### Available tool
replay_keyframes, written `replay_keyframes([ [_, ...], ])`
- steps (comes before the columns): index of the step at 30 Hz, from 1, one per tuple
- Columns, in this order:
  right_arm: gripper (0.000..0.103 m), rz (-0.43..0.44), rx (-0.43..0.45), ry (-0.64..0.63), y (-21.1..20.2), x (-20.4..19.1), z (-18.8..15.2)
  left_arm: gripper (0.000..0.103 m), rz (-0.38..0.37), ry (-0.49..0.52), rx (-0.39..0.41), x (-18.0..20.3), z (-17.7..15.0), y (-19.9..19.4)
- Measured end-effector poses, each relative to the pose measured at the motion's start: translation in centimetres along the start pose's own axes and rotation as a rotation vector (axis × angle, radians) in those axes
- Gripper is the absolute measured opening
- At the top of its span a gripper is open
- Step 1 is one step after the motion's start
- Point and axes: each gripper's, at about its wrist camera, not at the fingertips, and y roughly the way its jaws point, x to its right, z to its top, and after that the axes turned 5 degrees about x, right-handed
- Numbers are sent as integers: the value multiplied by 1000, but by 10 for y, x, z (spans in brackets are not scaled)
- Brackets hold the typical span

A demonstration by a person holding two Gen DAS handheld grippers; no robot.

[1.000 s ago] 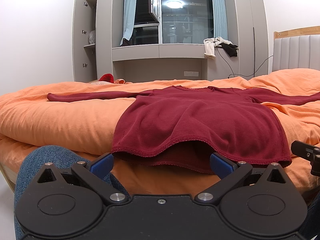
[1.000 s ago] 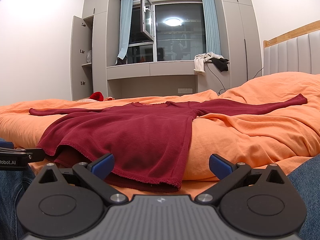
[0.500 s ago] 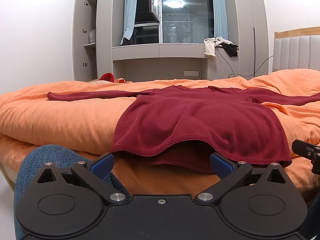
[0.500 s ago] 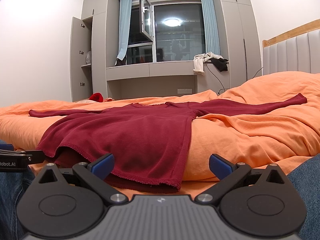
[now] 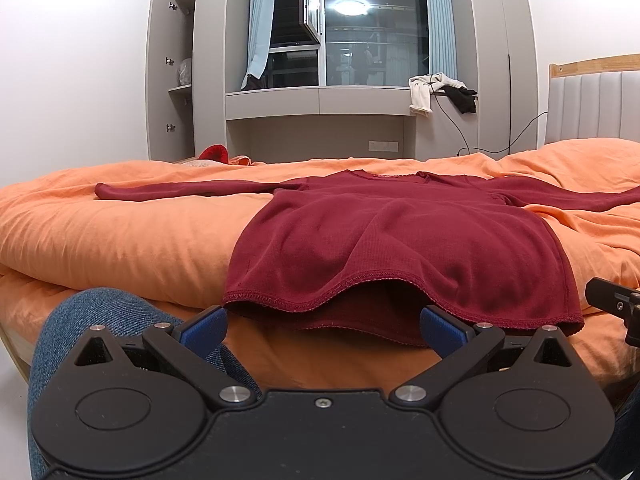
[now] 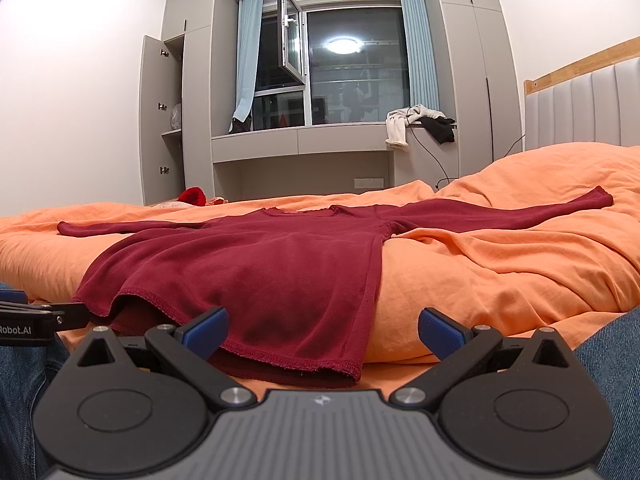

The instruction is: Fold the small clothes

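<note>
Both tongs spread, left tongs, right tongs, unmoved (sweater untouched)

The orange duvet lies bare left of the dark red long-sleeved top, and right of it in the right wrist view. The person's denim-clad knee crowds the left gripper, whose jaws are spread wide.

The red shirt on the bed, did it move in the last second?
No. In the left wrist view the red shirt lies as before on the orange duvet, its hem at the same bed edge, sleeves spread under the window.
</note>
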Motion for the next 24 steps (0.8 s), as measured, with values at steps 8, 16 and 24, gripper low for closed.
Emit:
replay_keyframes([
  [8,103,-3,-1,1,1,0,0,102,1,-1,-4,0,0,0],
  [16,103,-3,-4,3,1,0,-1,102,0,-3,-12,0,1,1],
  [24,103,-3,-17,4,3,-1,-1,102,5,4,-37,0,2,8],
])
